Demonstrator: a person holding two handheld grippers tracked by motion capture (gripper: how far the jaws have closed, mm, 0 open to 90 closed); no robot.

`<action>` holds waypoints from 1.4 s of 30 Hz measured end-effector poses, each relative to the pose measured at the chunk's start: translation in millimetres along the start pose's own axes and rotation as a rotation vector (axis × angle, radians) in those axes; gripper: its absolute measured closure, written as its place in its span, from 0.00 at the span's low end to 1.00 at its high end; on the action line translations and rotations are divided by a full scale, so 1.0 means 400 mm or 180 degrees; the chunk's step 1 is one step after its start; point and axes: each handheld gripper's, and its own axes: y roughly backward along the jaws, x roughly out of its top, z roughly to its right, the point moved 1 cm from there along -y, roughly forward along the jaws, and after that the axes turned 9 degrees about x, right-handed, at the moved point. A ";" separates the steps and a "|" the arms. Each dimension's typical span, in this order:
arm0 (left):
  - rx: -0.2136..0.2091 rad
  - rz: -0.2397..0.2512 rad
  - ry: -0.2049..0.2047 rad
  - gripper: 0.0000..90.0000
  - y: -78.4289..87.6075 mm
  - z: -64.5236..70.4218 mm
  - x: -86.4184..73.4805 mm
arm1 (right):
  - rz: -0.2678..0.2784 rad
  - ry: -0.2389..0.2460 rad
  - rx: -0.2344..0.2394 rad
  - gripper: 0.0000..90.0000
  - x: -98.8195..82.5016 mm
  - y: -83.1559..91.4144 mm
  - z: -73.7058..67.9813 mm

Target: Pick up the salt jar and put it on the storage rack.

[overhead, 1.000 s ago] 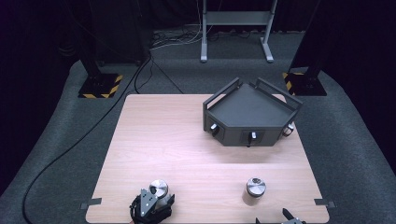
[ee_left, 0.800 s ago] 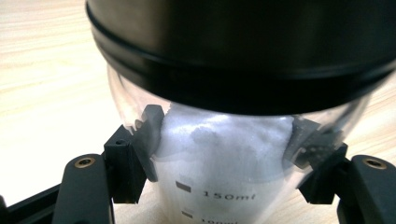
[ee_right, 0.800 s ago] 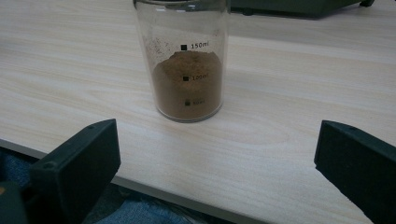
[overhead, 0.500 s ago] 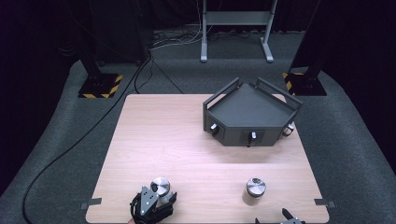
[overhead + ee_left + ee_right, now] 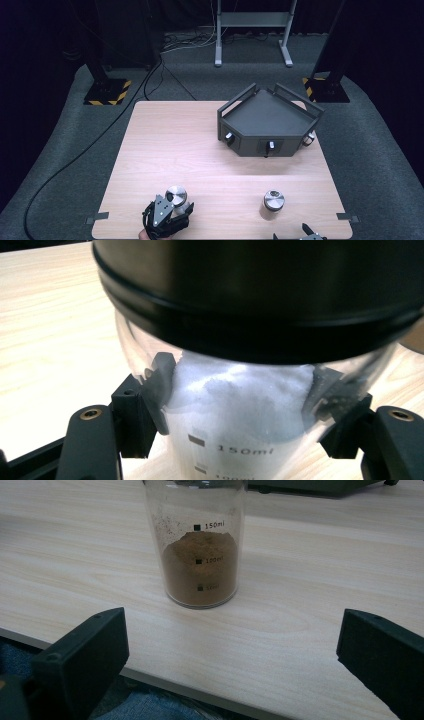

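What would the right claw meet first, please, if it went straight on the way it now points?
Most likely the jar of brown powder, which stands upright on the table ahead, centred between the open right claw tips. Nothing lies between them, though depth is hard to judge.

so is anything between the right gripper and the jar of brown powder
Nothing visible. In the right gripper view the open right gripper faces the jar of brown powder across bare table, with its fingers spread wide near the table's edge. The other jar, in the left gripper, stands well off to the side.
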 end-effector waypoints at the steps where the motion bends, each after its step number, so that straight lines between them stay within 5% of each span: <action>1: -0.0007 0.0000 -0.0013 0.35 -0.002 0.001 0.003 | 0.0001 0.0005 0.0001 0.00 0.000 0.000 0.000; 42: -0.0258 0.0058 -0.0300 0.35 -0.073 0.031 0.110 | -0.0039 0.0006 0.0002 0.00 0.002 -0.001 0.004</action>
